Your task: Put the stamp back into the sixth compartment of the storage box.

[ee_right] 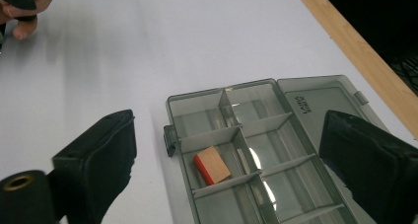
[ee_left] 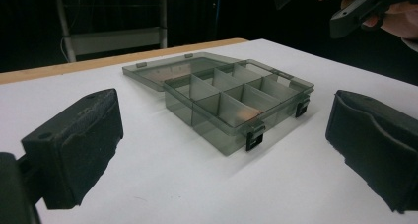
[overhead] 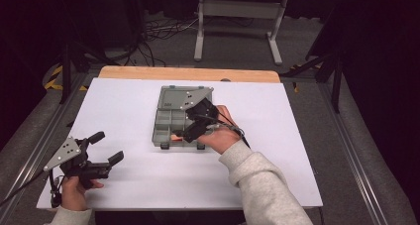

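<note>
Block (ee_right: 212, 165) sits in a near-edge cell of the box (ee_right: 315, 100), centre frame. Looks light, rigid wood with smooth faces: I'd pinch the long sides. Right gripper (overhead: 184, 134) wide, empty, over it. Left gripper (overhead: 108, 148) wide, empty, lower left.

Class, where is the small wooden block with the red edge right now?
In the right gripper view, the wooden block lies inside the open organiser box, in a compartment by the latch-side wall.
</note>
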